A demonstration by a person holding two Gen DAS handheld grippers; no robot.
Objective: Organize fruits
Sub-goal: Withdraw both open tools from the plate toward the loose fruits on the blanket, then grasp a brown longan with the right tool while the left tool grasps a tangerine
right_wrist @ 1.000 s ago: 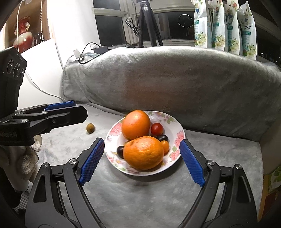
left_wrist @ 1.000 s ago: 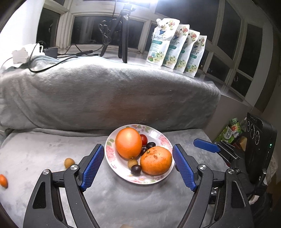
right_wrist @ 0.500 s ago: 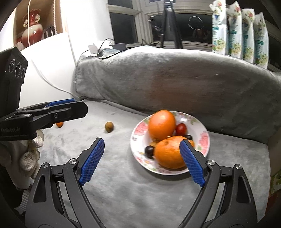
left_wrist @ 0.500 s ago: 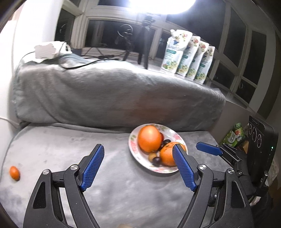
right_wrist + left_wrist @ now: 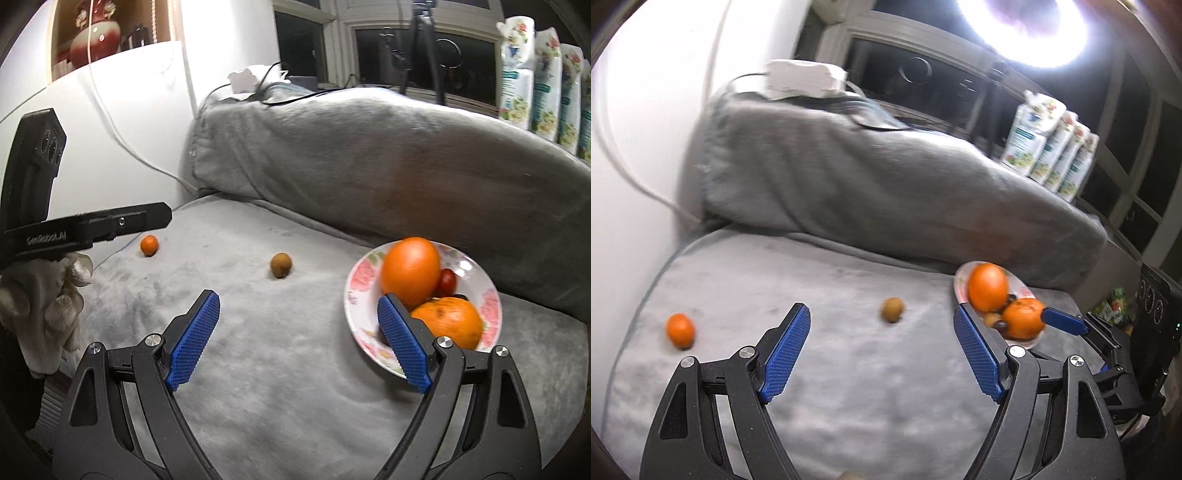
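A flowered plate (image 5: 358, 280) (image 5: 958, 284) on the grey blanket holds two large oranges (image 5: 410, 271) (image 5: 988, 288), a red cherry tomato (image 5: 447, 280) and some small dark fruits. A small brown fruit (image 5: 892, 309) (image 5: 281, 264) lies loose on the blanket, left of the plate. Farther left lies a small orange fruit (image 5: 680, 330) (image 5: 149, 245). My left gripper (image 5: 881, 352) is open and empty, above the blanket between the two loose fruits. My right gripper (image 5: 297, 341) is open and empty too, its right finger in front of the plate's left side.
A grey blanket (image 5: 280, 369) covers the seat and a thick rolled back (image 5: 369, 155). White wall and a cable (image 5: 122, 129) are at left. Several refill pouches (image 5: 1049, 155) and a tripod (image 5: 421, 48) stand on the windowsill. A gloved hand (image 5: 48, 295) holds the left gripper.
Both grippers have swung left across the blanket, so the plate has slid to the right in both views. The two loose fruits have come into view ahead. Jaws stayed open.
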